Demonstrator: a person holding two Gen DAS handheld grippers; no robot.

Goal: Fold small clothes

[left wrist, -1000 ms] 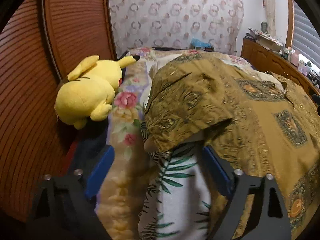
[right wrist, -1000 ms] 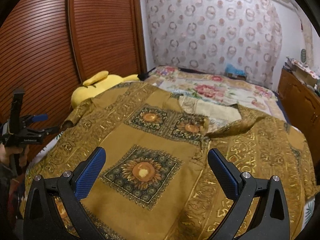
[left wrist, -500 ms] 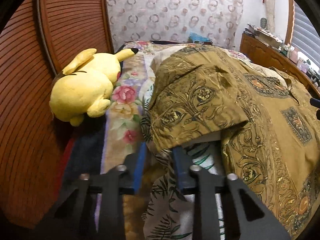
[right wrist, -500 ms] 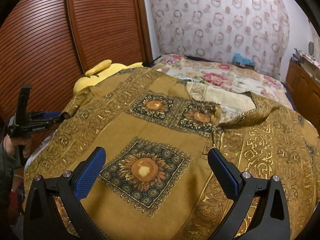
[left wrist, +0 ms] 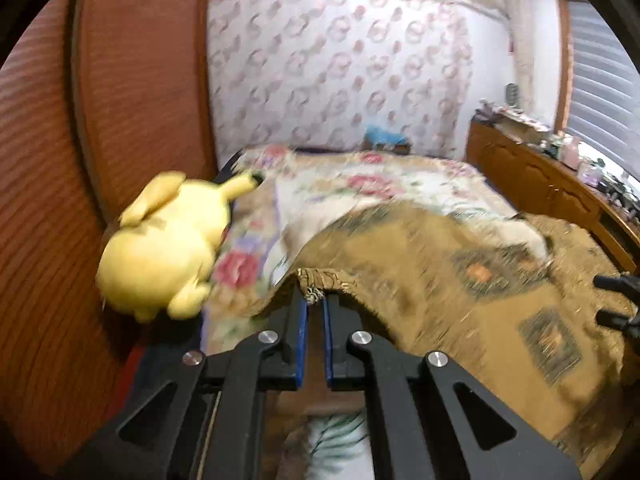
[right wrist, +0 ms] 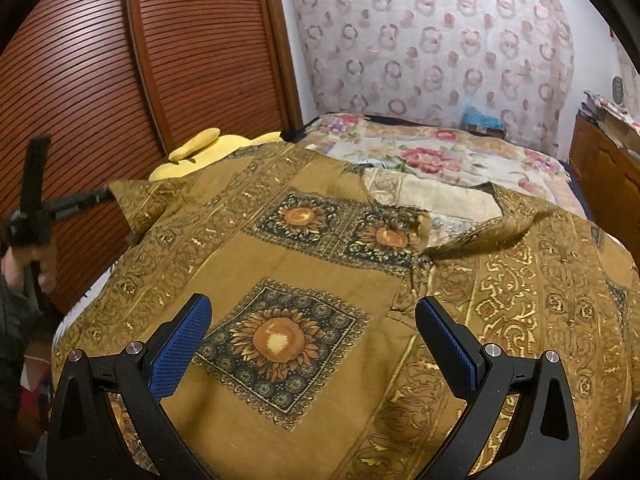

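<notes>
On the bed [right wrist: 472, 168], a mustard shirt [right wrist: 304, 264] with sunflower squares lies spread wide, its front up and its collar open toward the far wall. The left tongs [left wrist: 315, 300] have just been closing, and now their blue pads [left wrist: 301, 320] pinch the frayed hem of the shirt's sleeve between them, with only a sliver of gap. That sleeve edge is raised off the bedding, and the cloth slopes away from the tips down to the right. Seen from the other side, the same tongs [right wrist: 105, 197] stick out from a hand [right wrist: 24, 268] at the far left, the sleeve corner drawn out to their tip.

The right tongs [right wrist: 312, 344] stand wide apart and grip nothing. They hover over the near part of the shirt, one pad [right wrist: 180, 354] on each side of the nearest sunflower square [right wrist: 276, 340]. Whether they touch the cloth I cannot tell.

Left of the left tongs, beside the pinched sleeve, a yellow plush [left wrist: 168, 248] lies on the floral quilt [left wrist: 360, 188], against the slatted wooden doors [right wrist: 168, 60]. Beneath the left tongs a strip of leaf-print cloth [left wrist: 336, 436] shows. The left view is blurred.
</notes>
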